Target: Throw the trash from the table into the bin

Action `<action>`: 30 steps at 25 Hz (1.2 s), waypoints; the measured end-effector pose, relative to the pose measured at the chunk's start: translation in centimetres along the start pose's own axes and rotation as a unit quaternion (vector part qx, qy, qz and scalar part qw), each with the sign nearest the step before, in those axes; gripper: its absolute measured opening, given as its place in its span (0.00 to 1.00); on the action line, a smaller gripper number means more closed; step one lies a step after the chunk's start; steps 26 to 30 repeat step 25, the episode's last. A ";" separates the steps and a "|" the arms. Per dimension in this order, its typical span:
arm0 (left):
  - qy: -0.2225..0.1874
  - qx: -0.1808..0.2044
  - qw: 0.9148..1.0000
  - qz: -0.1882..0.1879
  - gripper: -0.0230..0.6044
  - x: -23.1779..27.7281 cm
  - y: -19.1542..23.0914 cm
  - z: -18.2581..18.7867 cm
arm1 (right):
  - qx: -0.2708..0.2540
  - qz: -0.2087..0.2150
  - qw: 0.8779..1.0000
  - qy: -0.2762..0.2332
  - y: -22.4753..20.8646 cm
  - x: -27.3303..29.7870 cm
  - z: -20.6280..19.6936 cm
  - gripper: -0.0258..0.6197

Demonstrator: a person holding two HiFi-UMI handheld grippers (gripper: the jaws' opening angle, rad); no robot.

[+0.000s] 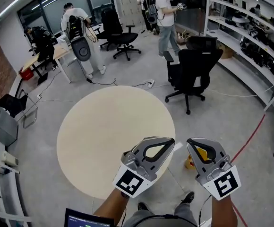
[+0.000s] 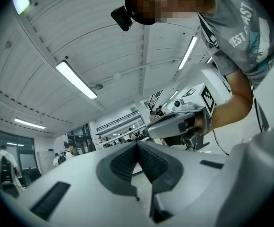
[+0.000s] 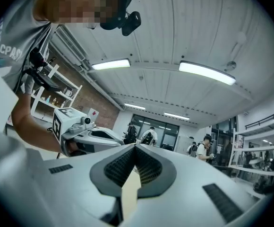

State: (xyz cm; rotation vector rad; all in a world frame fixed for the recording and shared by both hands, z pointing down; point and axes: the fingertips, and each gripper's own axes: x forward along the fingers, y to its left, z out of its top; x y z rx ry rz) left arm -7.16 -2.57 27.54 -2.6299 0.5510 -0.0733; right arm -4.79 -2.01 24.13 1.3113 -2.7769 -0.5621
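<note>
Head view showed the round table (image 1: pixel 94 141) bare: no trash lay on any part of it that the camera took in, so neither the way it pointed nor its long axis could be told. Both claws were held up close under the camera, at about five o'clock from the table's middle. The left gripper (image 1: pixel 167 142) had its jaws pressed together on nothing, as the left gripper view (image 2: pixel 138 145) made plain. The right gripper (image 1: pixel 198 142) was likewise closed and empty in its own view (image 3: pixel 135 148).

A yellow thing (image 1: pixel 201 154) sat on the floor just off the table's edge at about four o'clock. It showed only through the right claw's opening, so whether it was the bin, and how it stood, could not be told.

With nothing held and nothing left on the table, the job looked either finished or not begun. The sound move was probably to drop the claws clear of the camera and find any trash and the bin first.
</note>
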 end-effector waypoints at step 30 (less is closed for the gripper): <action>-0.019 0.000 0.990 0.137 0.10 -26.6 5.3 0.3 | -0.056 0.121 0.991 0.002 22.3 11.3 7.0 0.06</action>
